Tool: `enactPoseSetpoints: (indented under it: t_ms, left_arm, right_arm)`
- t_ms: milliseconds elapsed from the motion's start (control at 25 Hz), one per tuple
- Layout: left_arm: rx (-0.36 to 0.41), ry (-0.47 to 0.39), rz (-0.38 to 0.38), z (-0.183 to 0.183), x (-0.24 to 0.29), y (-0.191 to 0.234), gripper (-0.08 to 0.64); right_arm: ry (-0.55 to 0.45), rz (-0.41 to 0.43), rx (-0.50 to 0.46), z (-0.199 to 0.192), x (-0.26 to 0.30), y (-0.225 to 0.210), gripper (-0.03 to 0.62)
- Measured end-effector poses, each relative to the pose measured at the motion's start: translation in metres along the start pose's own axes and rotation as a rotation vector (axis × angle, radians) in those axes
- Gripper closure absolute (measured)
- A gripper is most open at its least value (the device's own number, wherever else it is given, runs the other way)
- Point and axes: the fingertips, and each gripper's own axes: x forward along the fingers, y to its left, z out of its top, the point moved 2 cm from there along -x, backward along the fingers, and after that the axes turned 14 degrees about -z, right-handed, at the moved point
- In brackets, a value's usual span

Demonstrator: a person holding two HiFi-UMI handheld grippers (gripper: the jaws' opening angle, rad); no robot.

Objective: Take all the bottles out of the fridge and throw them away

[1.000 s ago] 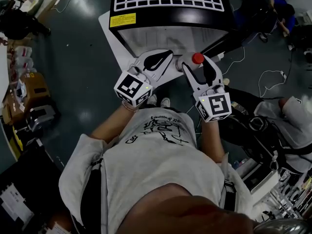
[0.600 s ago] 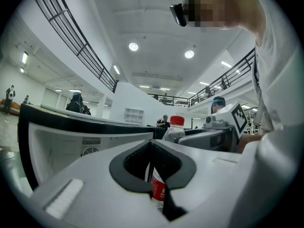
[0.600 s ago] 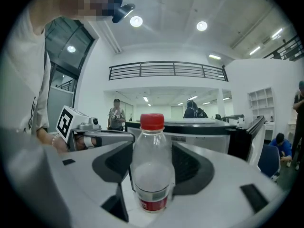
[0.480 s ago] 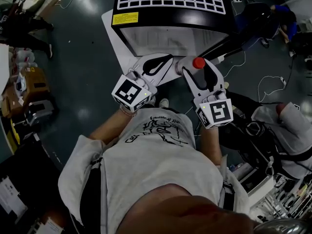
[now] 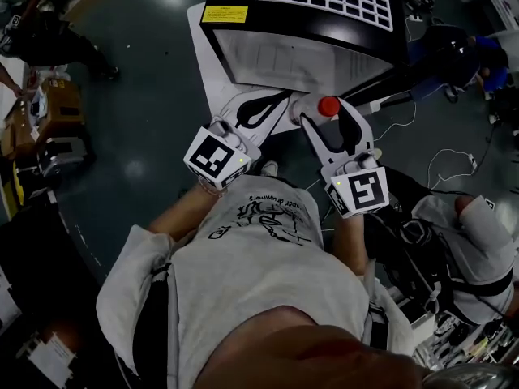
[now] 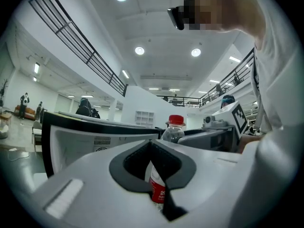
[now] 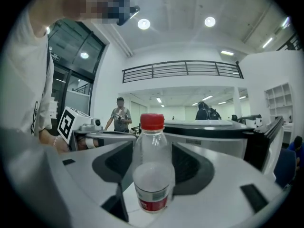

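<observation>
Since a second ago the fridge (image 5: 302, 24) has slid up and to the right in the head view. Both tools sit about where they were, side by side in front of my chest.

Right tool (image 5: 324, 109) is clamped on the bottle (image 5: 328, 105). It's clear plastic with a red cap and a red label. In the right gripper view the bottle (image 7: 152, 170) stands between the two jaws of that tool (image 7: 153, 186), cap pointing away from me toward the fridge (image 7: 211, 133).

Left tool (image 5: 276, 102) is closed with nothing in it. In the left gripper view its (image 6: 156, 175) pads meet, and the bottle (image 6: 174, 129) only shows through the gap behind them.

Bottle is outside the fridge, just in front of it and above the dark floor (image 5: 150, 96).

Another person sits on the floor to my right (image 5: 478, 233).
</observation>
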Motion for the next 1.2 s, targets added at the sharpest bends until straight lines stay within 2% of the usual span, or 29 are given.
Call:
enactPoseSetpoints:
  t_ms: [680, 880, 1200]
  left_arm:
    - [0.015, -0.029, 0.229, 0.0, -0.065, -0.004, 0.552]
    - [0.021, -0.034, 0.308, 0.005, -0.104, -0.002, 0.552]
    - [0.03, -0.04, 0.437, 0.012, -0.19, -0.002, 0.552]
  right_arm:
    - [-0.027, 0.275, -0.021, 0.003, 0.014, 0.063, 0.327]
    - [-0.042, 0.358, -0.029, 0.012, 0.023, 0.1, 0.327]
    - [-0.066, 0.51, -0.07, 0.022, 0.04, 0.184, 0.327]
